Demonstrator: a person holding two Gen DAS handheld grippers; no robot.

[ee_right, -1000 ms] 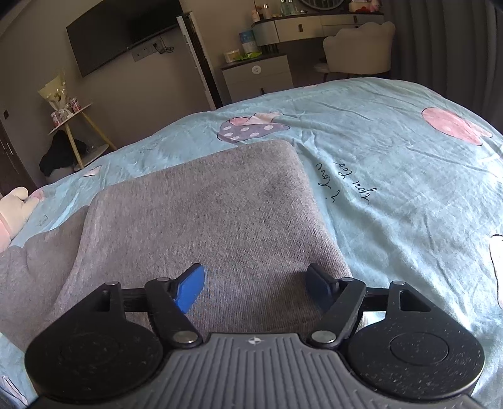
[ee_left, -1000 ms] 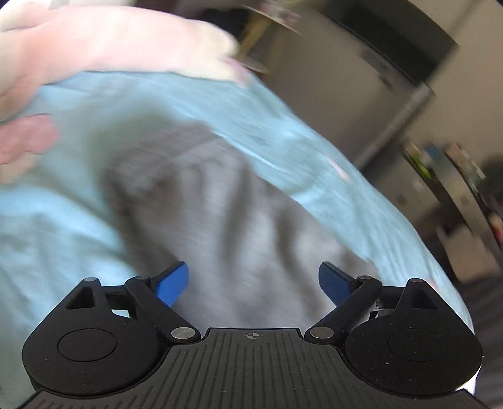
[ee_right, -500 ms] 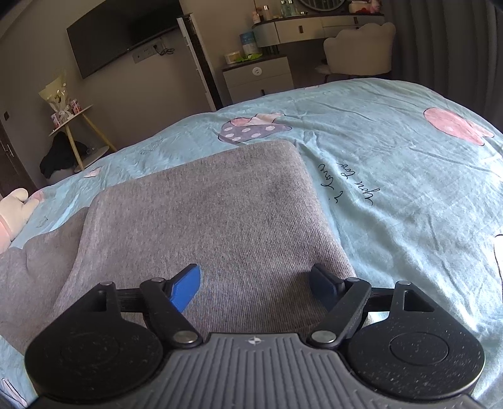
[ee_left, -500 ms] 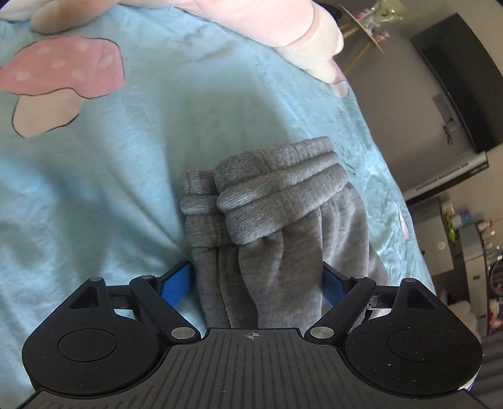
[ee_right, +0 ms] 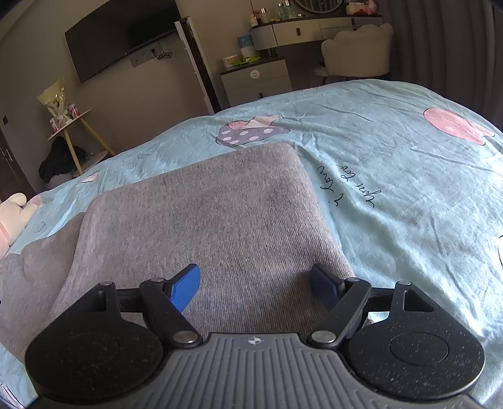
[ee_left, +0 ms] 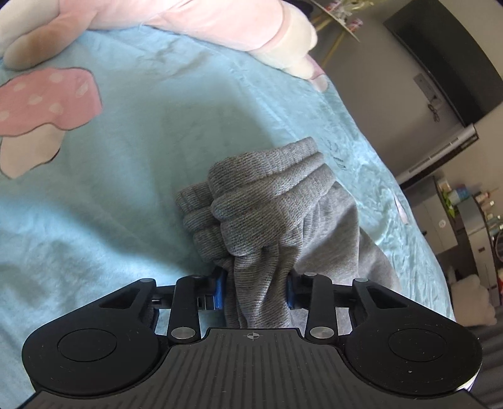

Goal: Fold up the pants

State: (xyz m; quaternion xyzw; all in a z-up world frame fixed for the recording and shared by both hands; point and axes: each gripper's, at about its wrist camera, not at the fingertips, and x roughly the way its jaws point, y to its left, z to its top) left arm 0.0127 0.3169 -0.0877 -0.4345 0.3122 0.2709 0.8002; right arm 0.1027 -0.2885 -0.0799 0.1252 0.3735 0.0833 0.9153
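Note:
Grey knit pants lie on a light blue bedspread. In the left wrist view my left gripper [ee_left: 255,291] is shut on the bunched ribbed cuff end of the pants [ee_left: 270,207], the blue pads pinching the cloth from both sides. In the right wrist view the folded, flat part of the pants [ee_right: 201,220] spreads ahead. My right gripper [ee_right: 256,283] is open and empty, its blue fingers resting low over the near edge of that cloth.
A pink and white plush toy [ee_left: 195,19] lies at the bed's far side. The bedspread [ee_right: 408,188] extends to the right with mushroom prints. Beyond the bed stand a wall TV [ee_right: 119,34], a dresser [ee_right: 257,78], a chair [ee_right: 358,53] and a small side table [ee_right: 69,126].
My left gripper has swung down onto the pants' cuff end and closed on it; it was open half a second ago. My right gripper has stayed open and almost still.

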